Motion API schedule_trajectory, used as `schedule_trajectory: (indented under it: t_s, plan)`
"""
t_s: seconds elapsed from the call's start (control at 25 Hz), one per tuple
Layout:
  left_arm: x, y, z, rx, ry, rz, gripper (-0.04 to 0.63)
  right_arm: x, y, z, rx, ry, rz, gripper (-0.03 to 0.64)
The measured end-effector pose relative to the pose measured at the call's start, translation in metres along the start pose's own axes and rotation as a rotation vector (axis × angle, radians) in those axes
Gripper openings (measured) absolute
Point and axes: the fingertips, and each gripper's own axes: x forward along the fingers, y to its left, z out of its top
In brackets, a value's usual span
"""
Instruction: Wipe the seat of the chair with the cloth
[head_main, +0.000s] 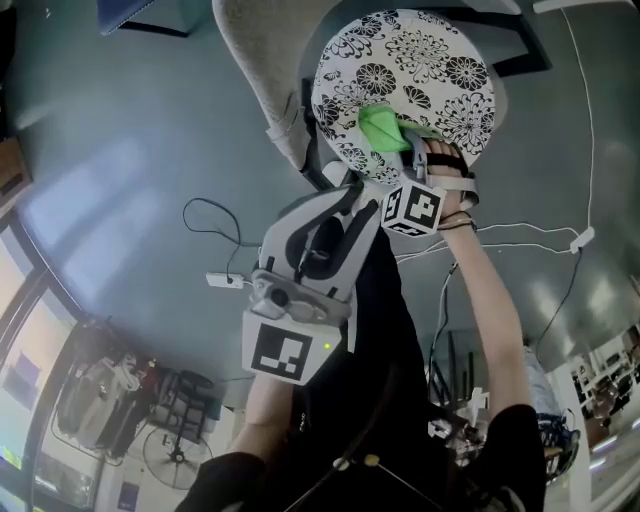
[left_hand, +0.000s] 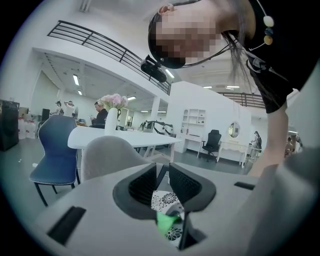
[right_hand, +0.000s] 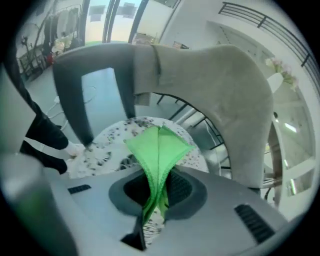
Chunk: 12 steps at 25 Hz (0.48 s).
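The chair seat (head_main: 440, 60) is round, white with black flowers, and has a grey backrest (head_main: 260, 60) at its left. A bright green cloth (head_main: 378, 128) lies on the seat's near part, and my right gripper (head_main: 408, 140) is shut on it. In the right gripper view the cloth (right_hand: 157, 145) fans out from the right gripper (right_hand: 159, 175) over the seat (right_hand: 105, 145), below the backrest (right_hand: 220, 90). My left gripper (head_main: 358, 192) hovers off the seat's near edge, jaws nearly together and holding nothing. Past the left gripper (left_hand: 162, 172) show the seat (left_hand: 162, 200) and cloth (left_hand: 164, 222).
Cables (head_main: 215, 225) and a white power block (head_main: 222, 281) lie on the grey floor to the left, and a white cable (head_main: 560, 240) runs to the right. A blue chair (left_hand: 55, 150) and a white table (left_hand: 120, 137) stand behind. The person's feet (right_hand: 45, 145) are beside the seat.
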Motion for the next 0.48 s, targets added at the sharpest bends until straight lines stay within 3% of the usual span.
schedule_trajectory:
  t_s: [0.2, 0.36, 0.48]
  plan:
    - [0.002, -0.001, -0.003, -0.003, 0.011, -0.005, 0.081, 0.031, -0.127, -0.045, 0.002, 0.081, -0.254, 0.051]
    - [0.005, -0.004, -0.009, -0.013, 0.026, -0.014, 0.081, 0.054, -0.187, -0.067, -0.057, 0.114, -0.344, 0.051]
    - [0.007, -0.006, -0.011, -0.005, 0.036, -0.028, 0.081, 0.061, -0.216, -0.077, -0.027, 0.11, -0.416, 0.051]
